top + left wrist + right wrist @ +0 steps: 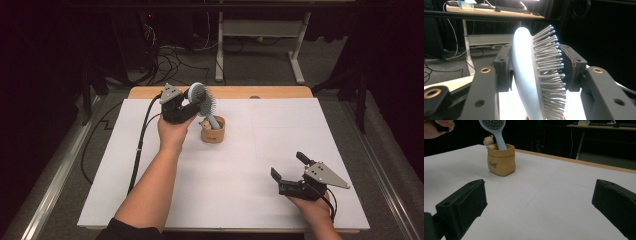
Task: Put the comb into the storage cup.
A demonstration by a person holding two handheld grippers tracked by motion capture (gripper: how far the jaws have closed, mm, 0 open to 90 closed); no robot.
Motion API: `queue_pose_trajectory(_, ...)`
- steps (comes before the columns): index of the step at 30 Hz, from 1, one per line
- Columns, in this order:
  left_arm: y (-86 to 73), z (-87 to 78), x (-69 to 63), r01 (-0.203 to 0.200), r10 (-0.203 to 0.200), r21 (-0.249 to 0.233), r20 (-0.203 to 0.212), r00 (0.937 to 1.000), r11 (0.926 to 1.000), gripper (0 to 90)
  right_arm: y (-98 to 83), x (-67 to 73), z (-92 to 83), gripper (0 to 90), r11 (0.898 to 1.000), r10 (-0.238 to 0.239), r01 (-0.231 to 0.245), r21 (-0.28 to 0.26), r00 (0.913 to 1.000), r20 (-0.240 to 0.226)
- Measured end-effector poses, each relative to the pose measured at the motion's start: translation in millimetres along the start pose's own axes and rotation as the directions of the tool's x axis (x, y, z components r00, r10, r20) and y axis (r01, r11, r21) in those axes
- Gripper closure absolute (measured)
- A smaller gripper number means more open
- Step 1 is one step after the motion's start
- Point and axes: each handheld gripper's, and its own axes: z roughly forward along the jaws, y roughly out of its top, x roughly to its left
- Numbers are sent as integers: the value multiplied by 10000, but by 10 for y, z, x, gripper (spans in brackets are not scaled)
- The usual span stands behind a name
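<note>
Standing handle-down in the tan pouch (213, 132), the blue hairbrush (205, 102) looks delivered — its head sits between the left gripper (192, 102)'s barely parted jaws, release seemingly left — right gripper (290, 172) spread, idle.

Work surface: wooden table (280, 92), top covered by a white sheet (260, 150); a bare wood strip shows along the 12 o'clock edge. Directly on the sheet: one small tan pouch (213, 132), upright, just toward 11 o'clock from centre. Grey floor (60, 165) surrounds the table.
</note>
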Motion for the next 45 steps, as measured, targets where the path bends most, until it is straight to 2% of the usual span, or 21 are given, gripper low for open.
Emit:
queue_pose_trajectory(11, 2, -6, 39, -340, 340, 83, -84, 9994, 9994, 455, 3, 3, -1, 0, 10000, 18, -18, -30, 10000, 27)
queue_pose_trajectory(23, 47, -21, 159, -115, 125, 257, -365, 9993, 9996, 370, 1, 1, -2, 0, 10000, -7, 7, -24, 10000, 20)
queue_pose_trajectory(35, 56, -52, 259, 11, 2, 245, -537, 9986, 9997, 340, -5, 0, -3, 1, 10000, 38, -38, 1, 10000, 55)
queue_pose_trajectory(37, 53, -59, 264, -101, 116, 288, -527, 9985, 9995, 340, -6, -2, -3, 1, 10000, 34, -34, -5, 10000, 57)
queue_pose_trajectory(45, 46, -66, 291, -99, 118, 344, -540, 9985, 9994, 322, -10, 5, 11, 0, 10000, -42, 42, 26, 10000, 30)
